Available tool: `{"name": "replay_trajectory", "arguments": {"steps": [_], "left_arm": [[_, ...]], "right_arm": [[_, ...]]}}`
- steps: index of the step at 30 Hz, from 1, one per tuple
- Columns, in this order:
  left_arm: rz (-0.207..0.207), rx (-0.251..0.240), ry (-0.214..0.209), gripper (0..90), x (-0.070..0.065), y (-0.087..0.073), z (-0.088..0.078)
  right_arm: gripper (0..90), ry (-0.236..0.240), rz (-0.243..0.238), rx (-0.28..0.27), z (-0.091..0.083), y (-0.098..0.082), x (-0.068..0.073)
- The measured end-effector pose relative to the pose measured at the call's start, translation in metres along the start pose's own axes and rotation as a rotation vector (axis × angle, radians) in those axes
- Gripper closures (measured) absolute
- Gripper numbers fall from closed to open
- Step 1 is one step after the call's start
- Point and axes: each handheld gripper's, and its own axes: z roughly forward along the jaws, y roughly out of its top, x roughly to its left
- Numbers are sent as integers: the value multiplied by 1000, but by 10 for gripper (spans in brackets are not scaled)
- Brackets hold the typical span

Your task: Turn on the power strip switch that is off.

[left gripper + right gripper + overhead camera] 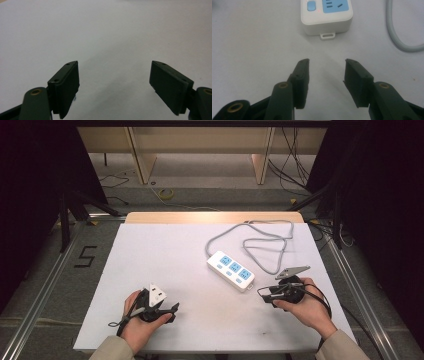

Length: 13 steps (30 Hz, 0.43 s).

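A: Surface was a white table point(165, 270), plain and matt, standing on a grey floor; wooden bench legs stood behind it, with dark curtains on both sides. A black "5" point(86, 256) was marked on the floor off the table's left edge.

B: And the landmark?

A: The power strip point(231, 269). White, three blue socket faces, lying slantwise a little right of the table's middle. Its grey cord point(270, 245) looped away behind it toward the far edge.

B: Right gripper?

A: Right gripper point(263, 296) sat just beside the near end of the strip, on the person's side, held in the right hand point(305, 305). In the right gripper view the jaws stood apart with nothing but bare table between them. The strip's end point(325, 15) lay straight ahead of the tips, close but not touching; its small hanging tab point(327, 35) pointed back at the jaws. A blue switch point(311, 5) showed on top, and the cord point(398, 37) curved past on the right of that view.

B: Left?

A: Left gripper point(170, 312) was well away from the strip, near the table's front edge on the left, in the left hand point(137, 320). The left gripper view showed its jaws spread wide over blank white table point(105, 35), holding nothing.

B: Anything touching the strip?

A: No. Neither gripper met it; it rested flat on the table.
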Motion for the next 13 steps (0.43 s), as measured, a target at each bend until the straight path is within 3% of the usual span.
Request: {"name": "replay_trajectory", "arguments": {"steps": [6, 13], "left_arm": [[3, 1, 2, 239, 0, 0, 0], [3, 11, 1, 238, 3, -1, 2]], "right_arm": [[528, -5, 17, -30, 2, -7, 0], [517, -11, -3, -57, 0, -8, 1]]}}
